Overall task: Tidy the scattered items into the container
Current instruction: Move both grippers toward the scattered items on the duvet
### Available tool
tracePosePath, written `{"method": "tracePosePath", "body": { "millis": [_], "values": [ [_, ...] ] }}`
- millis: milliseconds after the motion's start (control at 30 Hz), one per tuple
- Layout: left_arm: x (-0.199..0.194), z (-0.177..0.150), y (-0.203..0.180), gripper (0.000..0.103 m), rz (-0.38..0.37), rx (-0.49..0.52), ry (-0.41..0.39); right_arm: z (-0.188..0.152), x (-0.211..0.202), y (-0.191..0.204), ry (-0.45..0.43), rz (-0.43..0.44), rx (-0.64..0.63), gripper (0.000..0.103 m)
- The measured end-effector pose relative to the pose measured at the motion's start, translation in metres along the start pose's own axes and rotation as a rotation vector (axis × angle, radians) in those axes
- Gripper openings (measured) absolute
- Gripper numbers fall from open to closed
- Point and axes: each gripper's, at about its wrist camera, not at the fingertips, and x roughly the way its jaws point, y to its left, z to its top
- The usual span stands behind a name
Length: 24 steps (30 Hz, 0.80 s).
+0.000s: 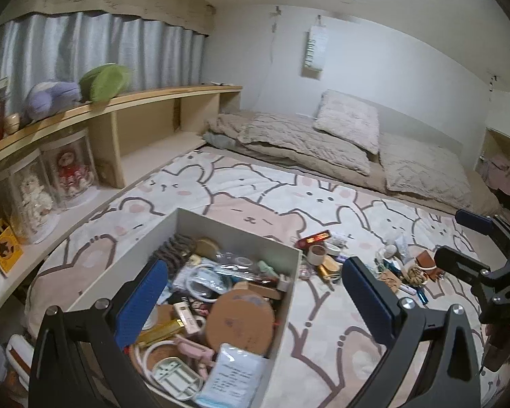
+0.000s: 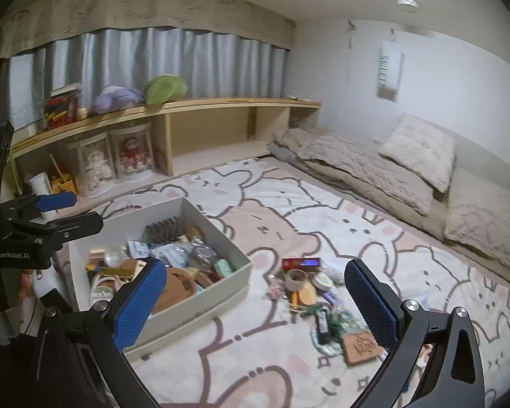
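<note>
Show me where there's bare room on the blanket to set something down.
Bare patches: between the box and the scattered pile; and the wide stretch of blanket between the pile and the folded bedding. Crowded: inside the box, and the pile itself.

Box (image 2: pixel 187 204) top open – bare blanket (image 2: pixel 248 350) beside clutter (image 2: pixel 309 289).

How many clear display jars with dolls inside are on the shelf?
2, side by side in the lower shelf compartment: a jar with a pale doll on the left, a jar with a red-dressed doll on its right. Others may be hidden off-frame.
</note>
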Motion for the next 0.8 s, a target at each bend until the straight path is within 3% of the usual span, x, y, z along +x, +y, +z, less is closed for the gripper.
{"method": "tracePosePath", "body": {
  "millis": [800],
  "values": [
    [0.024,0.002,-0.1,0.103,-0.151,0.095,0.04,-0.05,-0.063,-0.099,-0.001,-0.244,0.15,0.103]
  ]
}}
